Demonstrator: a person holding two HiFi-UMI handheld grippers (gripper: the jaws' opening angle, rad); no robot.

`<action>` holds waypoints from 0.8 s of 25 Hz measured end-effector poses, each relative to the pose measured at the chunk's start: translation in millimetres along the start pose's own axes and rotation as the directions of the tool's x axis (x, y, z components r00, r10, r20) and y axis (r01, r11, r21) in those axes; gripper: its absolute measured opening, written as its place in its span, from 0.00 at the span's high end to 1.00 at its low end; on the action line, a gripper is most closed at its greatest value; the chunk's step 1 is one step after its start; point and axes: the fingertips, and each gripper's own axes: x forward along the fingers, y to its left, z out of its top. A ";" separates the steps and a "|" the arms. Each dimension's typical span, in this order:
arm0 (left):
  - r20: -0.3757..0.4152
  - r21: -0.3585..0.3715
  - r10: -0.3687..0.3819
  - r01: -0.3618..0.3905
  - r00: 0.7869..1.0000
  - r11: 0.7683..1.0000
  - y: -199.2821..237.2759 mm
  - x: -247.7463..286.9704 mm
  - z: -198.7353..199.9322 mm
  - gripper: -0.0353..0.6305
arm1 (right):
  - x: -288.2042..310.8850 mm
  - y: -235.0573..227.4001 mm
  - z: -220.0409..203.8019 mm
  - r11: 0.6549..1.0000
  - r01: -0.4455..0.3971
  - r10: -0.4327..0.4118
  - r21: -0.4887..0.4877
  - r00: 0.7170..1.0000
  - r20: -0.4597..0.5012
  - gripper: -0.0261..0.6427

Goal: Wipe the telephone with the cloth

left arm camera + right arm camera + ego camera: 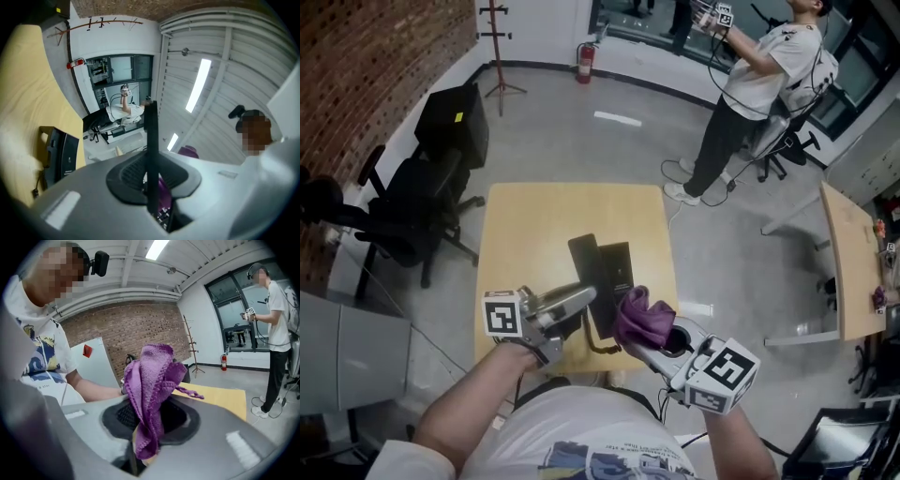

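The black telephone base (620, 269) lies near the middle of the wooden table (534, 225); in the left gripper view the base (63, 154) lies off to the left on the table (23, 93). My left gripper (587, 297) is shut on the black handset (583, 261), lifted beside the base. Between that gripper's (151, 161) jaws the handset (151, 133) shows edge-on as a thin upright bar. A coiled cord (602, 348) hangs below it. My right gripper (653, 339) is shut on a bunched purple cloth (641, 316), just right of the handset. The cloth (151, 380) stands up out of the right gripper (149, 420).
Black office chairs (403, 220) stand left of the table. A person (755, 84) with grippers stands at the back right. Another wooden table (848, 267) is at the right edge. A coat rack (497, 47) and a fire extinguisher (586, 61) stand by the far wall.
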 end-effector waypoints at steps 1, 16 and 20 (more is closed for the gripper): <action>0.001 0.012 -0.012 0.012 1.000 1.000 -2.1 -2.7 0.9 0.82 | -4.6 -4.4 9.4 1.000 0.005 -0.005 -0.010 1.000 0.019 0.83; -0.042 0.006 -0.142 0.142 0.989 0.990 -29.2 -2.5 -31.8 0.82 | 16.7 -39.6 91.7 0.990 -0.144 0.141 0.001 0.971 0.194 0.83; -0.035 0.010 -0.135 0.135 0.990 0.991 -29.5 -4.3 -37.1 0.82 | 22.5 -30.4 80.9 0.977 -0.213 0.207 0.012 0.962 0.181 0.83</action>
